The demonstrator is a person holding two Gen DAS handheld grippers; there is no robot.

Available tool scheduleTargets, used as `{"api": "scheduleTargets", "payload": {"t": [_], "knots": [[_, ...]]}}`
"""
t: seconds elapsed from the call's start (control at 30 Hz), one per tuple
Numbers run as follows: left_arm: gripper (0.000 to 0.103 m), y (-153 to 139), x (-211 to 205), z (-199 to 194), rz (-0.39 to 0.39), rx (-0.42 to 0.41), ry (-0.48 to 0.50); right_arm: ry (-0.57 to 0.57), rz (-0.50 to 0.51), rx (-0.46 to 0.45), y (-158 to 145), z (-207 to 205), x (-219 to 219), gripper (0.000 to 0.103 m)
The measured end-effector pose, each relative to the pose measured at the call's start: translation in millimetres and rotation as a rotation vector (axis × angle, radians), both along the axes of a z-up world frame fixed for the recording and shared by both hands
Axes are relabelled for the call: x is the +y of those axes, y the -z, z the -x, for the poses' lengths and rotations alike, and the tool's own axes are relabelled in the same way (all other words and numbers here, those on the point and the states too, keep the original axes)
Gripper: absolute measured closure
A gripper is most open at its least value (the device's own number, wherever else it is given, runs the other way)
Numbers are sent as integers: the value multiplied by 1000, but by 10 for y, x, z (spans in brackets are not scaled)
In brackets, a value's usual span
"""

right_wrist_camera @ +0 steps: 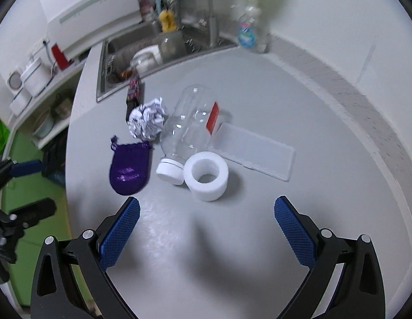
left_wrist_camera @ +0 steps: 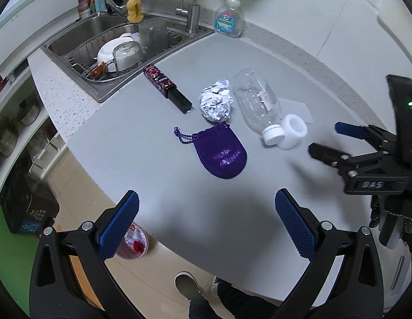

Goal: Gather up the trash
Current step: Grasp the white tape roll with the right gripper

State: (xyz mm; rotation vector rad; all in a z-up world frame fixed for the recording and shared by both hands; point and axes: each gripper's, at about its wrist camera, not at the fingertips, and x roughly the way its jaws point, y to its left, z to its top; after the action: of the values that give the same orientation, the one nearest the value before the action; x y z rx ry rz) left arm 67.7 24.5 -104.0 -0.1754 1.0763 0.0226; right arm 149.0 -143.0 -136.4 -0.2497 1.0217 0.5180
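Note:
On the grey counter lie a crumpled paper ball, an empty clear plastic bottle with a white cap, a white tape roll, a purple drawstring pouch and a dark patterned box. My left gripper hovers open over the near counter edge, well short of the pouch. My right gripper is open too, just in front of the tape roll. Neither holds anything.
A flat clear lid lies right of the bottle. A sink with a dish rack full of dishes sits far left, a soap dispenser by the wall. A bin with trash stands on the floor below the counter edge. A person's shoes show below.

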Motion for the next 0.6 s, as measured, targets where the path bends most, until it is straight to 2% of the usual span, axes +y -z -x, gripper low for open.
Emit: {"api": "scheduleTargets", "payload": {"t": [0.13, 0.17, 0.23, 0.3, 0.5, 0.57, 0.6], "knots": [[3, 91, 42, -61, 3, 25, -31, -61, 35, 24, 186, -135, 116, 7], [3, 102, 50, -69, 4, 29, -35, -75, 37, 25, 221, -165, 137, 11], [3, 140, 71, -80, 4, 39, -47, -90, 46, 33, 263, -210, 164, 28], [3, 178, 94, -91, 7, 48, -58, -111, 48, 45, 304, -248, 194, 36], [3, 241, 137, -126, 16, 63, -72, -170, 42, 54, 347, -246, 252, 49], [3, 254, 144, -141, 20, 65, -74, -166, 34, 59, 347, -260, 225, 55], [3, 261, 142, -146, 22, 66, -74, -165, 33, 58, 342, -251, 212, 62]]}}
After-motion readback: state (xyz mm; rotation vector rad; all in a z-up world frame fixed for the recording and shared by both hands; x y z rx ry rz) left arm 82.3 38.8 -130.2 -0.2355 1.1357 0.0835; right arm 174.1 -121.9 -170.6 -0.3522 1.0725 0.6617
